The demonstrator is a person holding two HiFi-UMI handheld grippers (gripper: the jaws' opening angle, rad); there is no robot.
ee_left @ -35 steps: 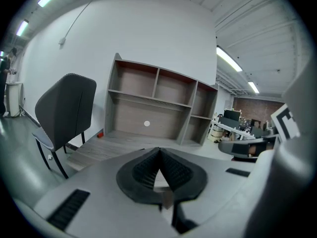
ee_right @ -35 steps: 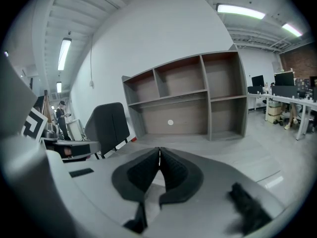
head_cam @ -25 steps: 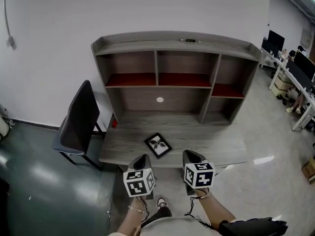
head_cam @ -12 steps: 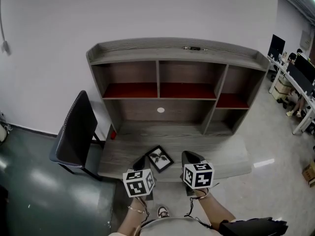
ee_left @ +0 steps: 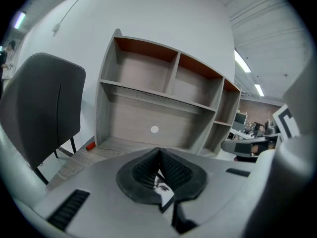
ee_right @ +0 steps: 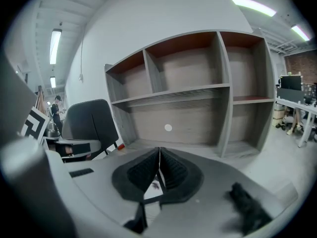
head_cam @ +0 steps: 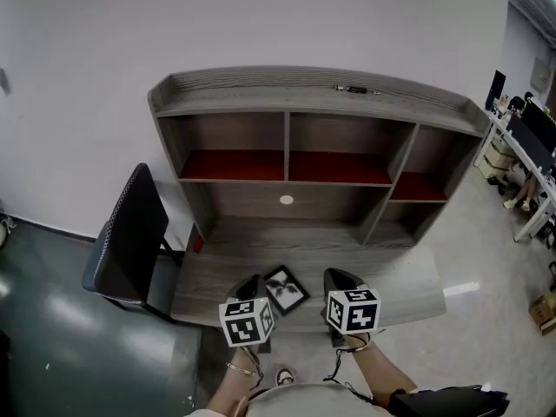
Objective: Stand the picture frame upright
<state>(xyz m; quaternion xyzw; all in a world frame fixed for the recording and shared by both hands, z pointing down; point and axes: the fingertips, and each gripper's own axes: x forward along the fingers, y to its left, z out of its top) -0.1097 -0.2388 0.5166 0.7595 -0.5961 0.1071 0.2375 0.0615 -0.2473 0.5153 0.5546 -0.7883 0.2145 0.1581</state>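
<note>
A small black picture frame [head_cam: 285,288] with a dark leaf print lies flat near the front edge of the grey wooden desk [head_cam: 234,254]. My left gripper [head_cam: 251,286] hovers just left of it and my right gripper [head_cam: 340,280] a little to its right, both over the desk's front edge. In the left gripper view the left gripper [ee_left: 159,150] has its tips together and a bit of the frame [ee_left: 163,187] shows below them. The right gripper [ee_right: 159,149] is likewise shut and empty, the frame [ee_right: 153,185] glimpsed beneath.
A grey hutch [head_cam: 289,141] with open compartments and red shelf boards stands at the back of the desk. A dark chair [head_cam: 130,233] sits at the desk's left. A small red thing [head_cam: 197,244] lies at the desk's left edge. Office desks [head_cam: 526,133] stand far right.
The desk and hutch have drawn nearer in the head view. The frame now lies between the two grippers rather than ahead of them. Both grippers stay shut.
</note>
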